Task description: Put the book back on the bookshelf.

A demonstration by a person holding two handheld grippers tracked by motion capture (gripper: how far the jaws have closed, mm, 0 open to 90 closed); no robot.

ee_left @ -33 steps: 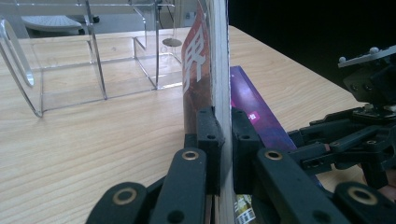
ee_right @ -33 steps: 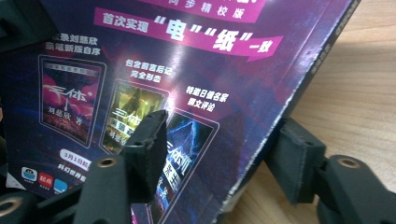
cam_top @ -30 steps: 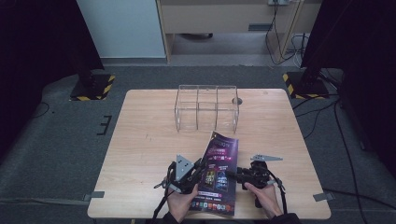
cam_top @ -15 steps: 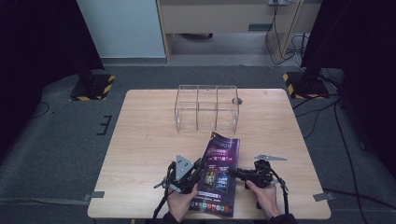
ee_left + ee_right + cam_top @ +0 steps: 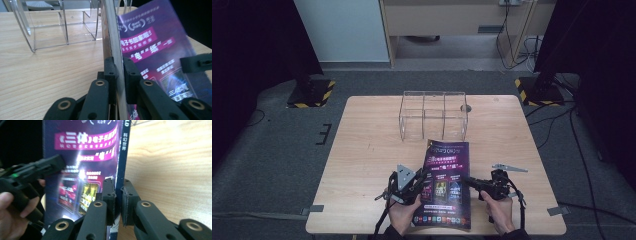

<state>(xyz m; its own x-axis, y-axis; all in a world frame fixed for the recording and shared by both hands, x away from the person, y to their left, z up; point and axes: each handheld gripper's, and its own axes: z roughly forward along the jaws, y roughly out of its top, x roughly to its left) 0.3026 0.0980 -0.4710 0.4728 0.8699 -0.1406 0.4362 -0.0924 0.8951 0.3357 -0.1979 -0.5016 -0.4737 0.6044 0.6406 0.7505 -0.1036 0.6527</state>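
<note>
I hold a gripper in each hand at the near edge of the wooden table (image 5: 362, 150), and between them a purple magazine (image 5: 444, 182).

On my left, my left hand (image 5: 404, 215) grips the left gripper (image 5: 422, 177), which carries a grey three-cornered plate on top. In the left gripper view its two black jaws are pressed together on the magazine's left edge (image 5: 117, 47), the thin stack of pages standing up between the pads so that I look along that edge. The glossy cover (image 5: 155, 50) with pink bands of white lettering falls away to the right of the jaws, and the tip of the other gripper shows dark at the far right of that view.

In the middle of the table, beyond the magazine's far end, stands a clear plastic rack (image 5: 433, 115) with dividers, apart from the magazine. In the left gripper view the rack (image 5: 62, 27) rises behind the jaws on the bare wood.

On my right, my right hand (image 5: 499, 212) holds the right gripper (image 5: 469, 182). In the right gripper view its jaws are clamped on the magazine's dark blue spine (image 5: 122, 165), one pad on each side. The cover (image 5: 85, 157) spreads to the left of the spine in that view, with my left hand (image 5: 15, 217) and its gripper beyond it, and bare table (image 5: 172, 170) to the right.
</note>
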